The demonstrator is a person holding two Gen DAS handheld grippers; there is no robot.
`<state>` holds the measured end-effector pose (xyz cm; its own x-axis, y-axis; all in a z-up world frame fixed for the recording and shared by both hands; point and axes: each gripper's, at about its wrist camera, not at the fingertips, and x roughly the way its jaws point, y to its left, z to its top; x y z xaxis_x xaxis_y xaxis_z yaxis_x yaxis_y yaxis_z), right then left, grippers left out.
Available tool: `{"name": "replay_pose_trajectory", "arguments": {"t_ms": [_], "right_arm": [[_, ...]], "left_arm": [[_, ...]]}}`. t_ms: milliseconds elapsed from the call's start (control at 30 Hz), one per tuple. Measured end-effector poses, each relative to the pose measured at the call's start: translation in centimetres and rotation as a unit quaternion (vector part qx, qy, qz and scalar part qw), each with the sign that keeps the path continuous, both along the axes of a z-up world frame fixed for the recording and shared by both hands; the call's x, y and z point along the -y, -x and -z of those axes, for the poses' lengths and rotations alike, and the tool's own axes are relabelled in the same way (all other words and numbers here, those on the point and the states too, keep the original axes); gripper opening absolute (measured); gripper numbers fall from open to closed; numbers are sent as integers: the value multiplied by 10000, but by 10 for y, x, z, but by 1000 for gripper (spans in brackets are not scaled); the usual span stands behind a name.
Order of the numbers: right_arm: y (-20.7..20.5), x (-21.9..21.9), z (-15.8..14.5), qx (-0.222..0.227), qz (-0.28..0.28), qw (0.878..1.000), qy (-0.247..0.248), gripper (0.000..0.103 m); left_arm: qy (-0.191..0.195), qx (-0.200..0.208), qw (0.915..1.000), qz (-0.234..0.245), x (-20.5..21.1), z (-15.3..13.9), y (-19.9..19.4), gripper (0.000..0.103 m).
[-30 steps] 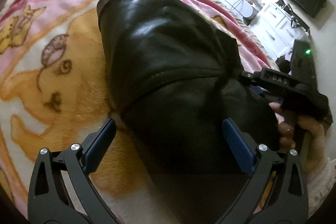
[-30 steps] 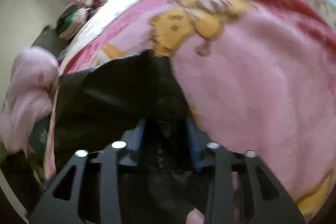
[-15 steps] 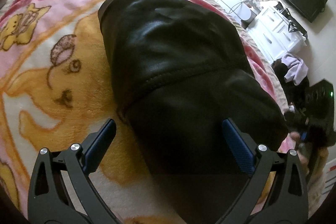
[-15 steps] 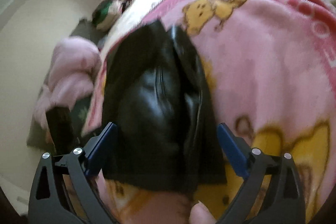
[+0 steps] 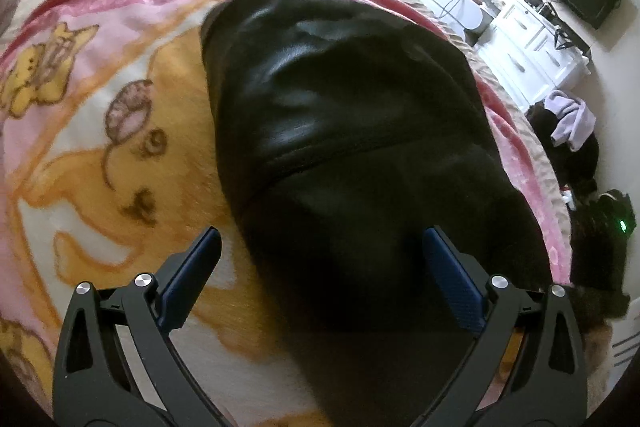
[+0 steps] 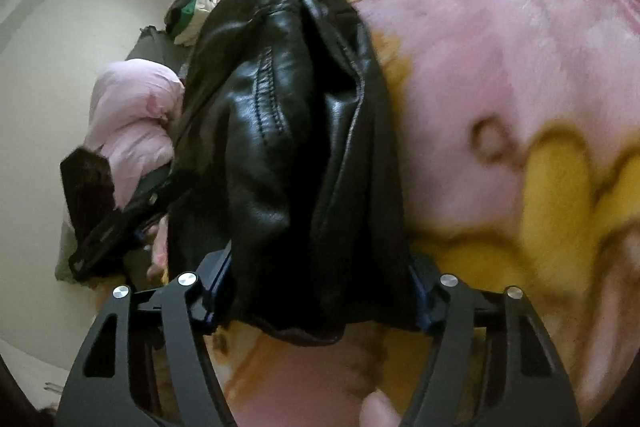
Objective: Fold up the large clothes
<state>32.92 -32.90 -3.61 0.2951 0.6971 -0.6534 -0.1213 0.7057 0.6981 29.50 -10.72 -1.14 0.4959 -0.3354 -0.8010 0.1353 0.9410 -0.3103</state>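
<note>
Jacket (image 5: 344,131): black leather, glossy and creased, lying folded into a thick oblong bundle on the blanket (image 5: 80,155). In the left wrist view it is filling the centre, running from 12 o'clock down to 6 o'clock, with a stitched seam crossing its middle and a duller black panel below it. In the right wrist view stacked layers with raised double stitching and a rolled edge are showing.

Blanket: pink plush fleece, printed with rounded yellow-orange cartoon bears, spreading under the jacket.

Left gripper (image 5: 320,267): black frame, silver rivets, ribbed blue pads. Its jaws are standing wide apart, one pad over blanket at 8 o'clock, the other over the jacket's dull end at 4 o'clock; whether they are touching the fabric cannot be told.

Right gripper (image 6: 320,291): same build. Its jaws are closing around the near end of the bundle, leather bulging between them and hiding both pads; contact on both sides looks likely.

Sleeve (image 6: 132,123): pale pink, padded, at 9 o'clock in the right wrist view.

Dresser (image 5: 532,55): white, drawered, at 2 o'clock.
</note>
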Motion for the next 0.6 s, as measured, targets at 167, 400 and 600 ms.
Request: {"name": "replay_pose_trajectory", "arguments": {"t_ms": [167, 400, 600], "right_arm": [[32, -24, -3, 243, 448, 9985, 206, 66], [50, -30, -13, 547, 953, 9897, 921, 78], [74, -31, -41, 1232, 1245, 9724, 1542, 86]], "left_arm": [[-128, 31, 9999, 25, -4, -1, 4, 94], [-33, 11, 10000, 80, -7, 2, 16, 94], [-18, 152, 9998, 115, -10, -10, 33, 94]]}}
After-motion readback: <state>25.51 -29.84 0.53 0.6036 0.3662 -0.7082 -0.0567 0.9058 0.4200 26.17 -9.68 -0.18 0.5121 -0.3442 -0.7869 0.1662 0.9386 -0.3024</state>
